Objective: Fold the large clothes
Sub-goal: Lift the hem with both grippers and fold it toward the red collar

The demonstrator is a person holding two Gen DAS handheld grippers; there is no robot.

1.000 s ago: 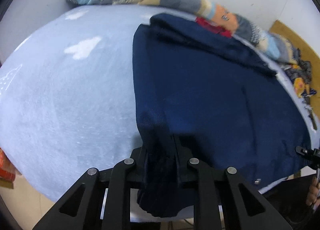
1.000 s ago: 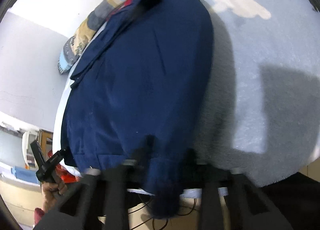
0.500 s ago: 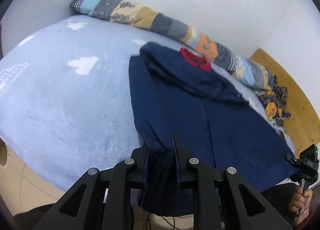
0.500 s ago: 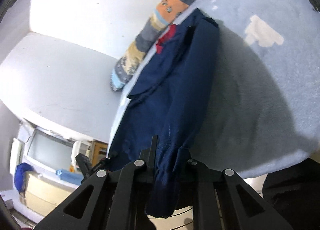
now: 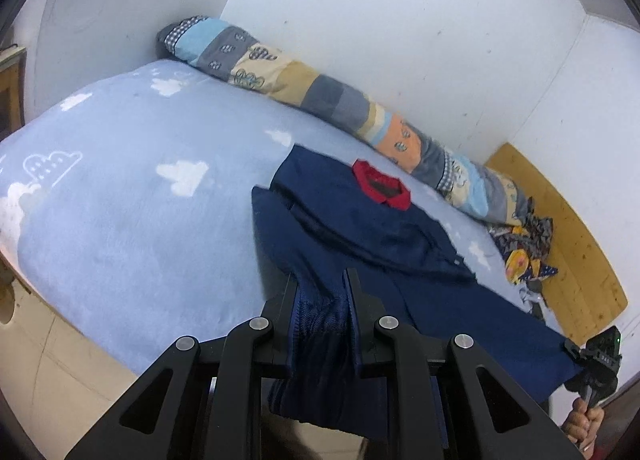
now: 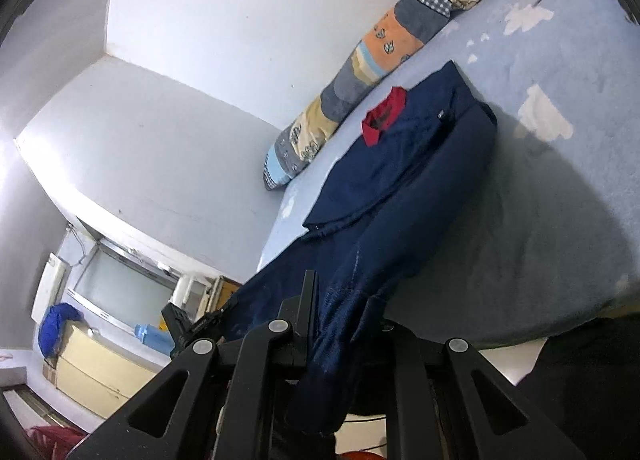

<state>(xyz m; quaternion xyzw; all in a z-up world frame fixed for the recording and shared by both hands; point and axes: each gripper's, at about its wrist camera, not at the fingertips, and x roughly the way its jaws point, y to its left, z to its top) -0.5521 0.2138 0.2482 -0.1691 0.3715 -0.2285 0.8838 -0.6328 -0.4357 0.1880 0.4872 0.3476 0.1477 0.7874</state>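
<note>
The light-blue bed [image 5: 120,219] carries the navy garment [image 5: 380,232] lengthwise, red collar [image 5: 382,187] toward the patchwork bolster [image 5: 320,95], hem lifted off the near edge; left gripper [image 5: 320,300] and right gripper [image 6: 340,300] jaws each clamp a hem corner

The room was bright with soft, cool light. The white wall [image 5: 400,19] had a pale glow and no hard glare. In the right wrist view a big dark shadow lay on the blue blanket [image 6: 540,219], just beside the navy jacket [image 6: 400,179]. Both pictures were sharp in the middle. Their edges bent round and went black in the corners.
</note>
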